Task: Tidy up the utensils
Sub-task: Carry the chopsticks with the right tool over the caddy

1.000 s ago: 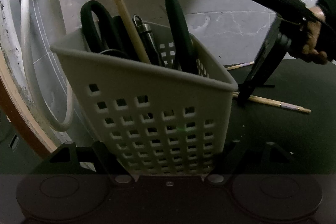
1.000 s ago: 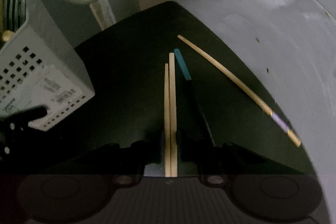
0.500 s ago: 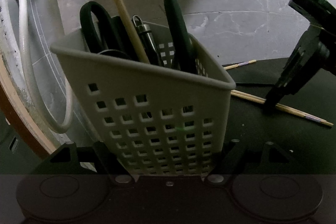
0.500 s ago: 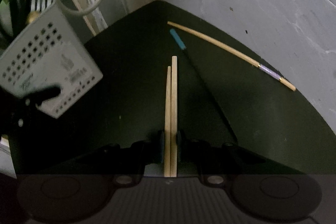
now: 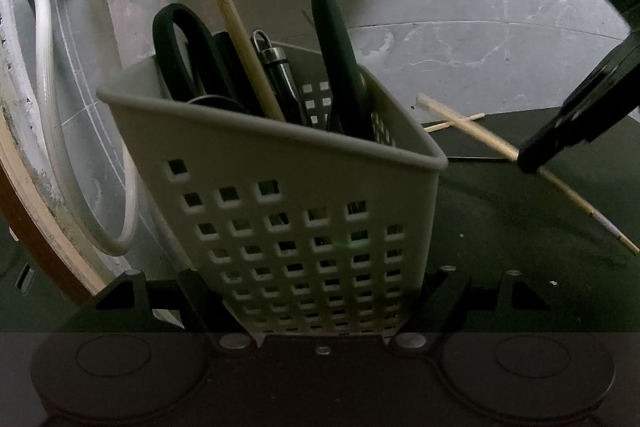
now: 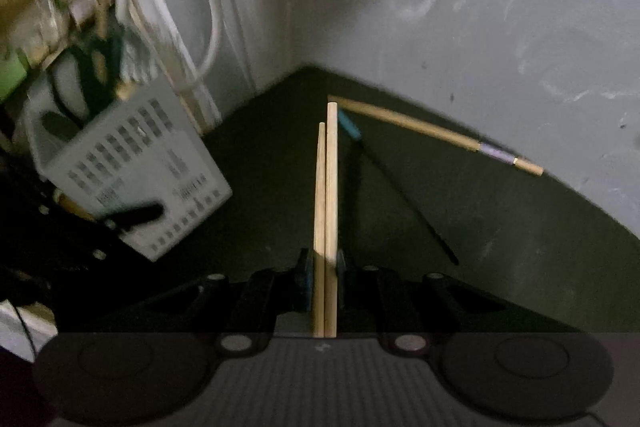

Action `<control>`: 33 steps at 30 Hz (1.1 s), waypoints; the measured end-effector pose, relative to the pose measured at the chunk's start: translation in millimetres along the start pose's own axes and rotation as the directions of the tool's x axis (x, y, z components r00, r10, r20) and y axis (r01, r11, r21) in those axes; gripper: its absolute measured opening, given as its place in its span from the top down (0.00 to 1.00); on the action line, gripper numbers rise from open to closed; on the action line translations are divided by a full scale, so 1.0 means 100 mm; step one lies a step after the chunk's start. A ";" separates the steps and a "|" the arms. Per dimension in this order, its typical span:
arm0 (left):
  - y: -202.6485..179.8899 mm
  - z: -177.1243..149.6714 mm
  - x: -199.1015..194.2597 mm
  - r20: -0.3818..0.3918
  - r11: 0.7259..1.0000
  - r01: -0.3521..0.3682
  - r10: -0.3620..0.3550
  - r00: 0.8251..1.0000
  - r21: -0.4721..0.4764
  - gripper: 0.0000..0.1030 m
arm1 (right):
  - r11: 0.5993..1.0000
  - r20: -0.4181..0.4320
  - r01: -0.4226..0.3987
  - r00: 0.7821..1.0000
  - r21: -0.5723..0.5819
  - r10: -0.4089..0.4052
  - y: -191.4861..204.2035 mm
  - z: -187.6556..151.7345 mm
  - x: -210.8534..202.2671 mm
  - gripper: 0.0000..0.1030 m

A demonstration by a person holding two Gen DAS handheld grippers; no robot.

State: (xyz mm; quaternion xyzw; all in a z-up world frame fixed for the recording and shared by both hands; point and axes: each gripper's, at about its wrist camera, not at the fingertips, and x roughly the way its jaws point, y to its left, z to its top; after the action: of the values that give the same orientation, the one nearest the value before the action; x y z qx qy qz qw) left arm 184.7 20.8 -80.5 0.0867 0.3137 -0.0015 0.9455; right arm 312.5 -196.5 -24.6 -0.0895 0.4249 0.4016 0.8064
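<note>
Left gripper [image 5: 320, 307] tilted downward, fingers [image 5: 196, 291] clamped either side of a load. Right gripper [image 6: 325, 263] angled steeply down, fingers [image 6: 304, 269] pinched nearly together on a held pair.

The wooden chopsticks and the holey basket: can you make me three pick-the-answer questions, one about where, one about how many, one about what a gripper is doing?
1. Where does the pale perforated plastic basket sit?
A. between the left gripper's fingers
B. flat on the dark mat
C. on a shelf

2. How many plain wooden chopsticks does the right gripper carry?
A. one
B. two
C. four

3. What state is the right gripper in?
A. wide open
B. shut on nothing
C. shut on the chopsticks

Answers: 1 A, the fingers flank its base and it is tilted. 2 B, two sticks lie side by side. 3 C, the pads press both sticks.
</note>
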 end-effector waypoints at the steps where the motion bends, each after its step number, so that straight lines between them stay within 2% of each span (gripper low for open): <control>1: 0.00 0.00 0.00 0.001 1.000 0.002 -0.002 1.000 0.003 0.23 | 1.000 0.037 -0.004 0.999 0.005 0.004 0.02 -0.02 -0.07 0.87; 4: 0.01 0.00 -0.01 0.005 1.000 0.009 -0.009 1.000 0.014 0.23 | 0.999 0.150 -0.022 0.989 0.028 0.017 0.09 -0.06 -0.26 0.87; 6: 0.02 -0.01 -0.01 0.009 1.000 0.014 -0.014 1.000 0.018 0.23 | 0.999 0.228 -0.033 0.973 0.040 0.023 0.16 -0.10 -0.40 0.87; 9: 0.03 -0.02 -0.01 0.013 0.999 0.025 -0.025 1.000 0.027 0.23 | 0.997 0.342 -0.053 0.939 0.053 0.032 0.29 -0.10 -0.61 0.87; 13: 0.06 -0.03 -0.02 0.020 0.998 0.042 -0.043 0.999 0.039 0.23 | 0.997 0.488 -0.072 0.871 0.022 0.052 0.56 0.03 -0.87 0.87; 17: 0.09 -0.05 -0.03 0.025 0.997 0.058 -0.059 0.998 0.046 0.23 | 0.994 0.632 -0.107 0.769 -0.025 0.099 0.86 0.24 -1.09 0.87; 18: 0.10 -0.05 -0.03 0.026 0.997 0.061 -0.063 0.998 0.048 0.23 | 0.993 0.657 -0.115 0.746 -0.036 0.110 0.93 0.30 -1.11 0.87; 22: 0.14 -0.07 -0.05 0.031 0.995 0.076 -0.078 0.997 0.057 0.23 | 0.987 0.719 -0.144 0.679 -0.068 0.148 1.18 0.56 -1.05 0.87; 25: 0.16 -0.07 -0.04 0.034 0.994 0.086 -0.088 0.996 0.064 0.23 | 0.986 0.740 -0.139 0.653 -0.093 0.162 1.36 0.68 -0.93 0.87; 28: 0.19 -0.08 -0.03 0.038 0.993 0.097 -0.100 0.994 0.073 0.23 | 0.984 0.749 -0.147 0.639 -0.100 0.172 1.47 0.77 -0.75 0.86; 33: 0.26 -0.09 -0.02 0.041 0.989 0.115 -0.119 0.992 0.088 0.23 | 0.985 0.744 -0.149 0.648 -0.084 0.162 1.55 0.71 -0.48 0.86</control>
State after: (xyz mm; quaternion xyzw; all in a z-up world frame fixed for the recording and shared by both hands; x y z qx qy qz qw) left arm 179.7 47.4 -82.0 0.1081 0.2959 -0.0726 0.9463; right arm 228.9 -86.8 87.0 0.1139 0.0591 0.4737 0.8713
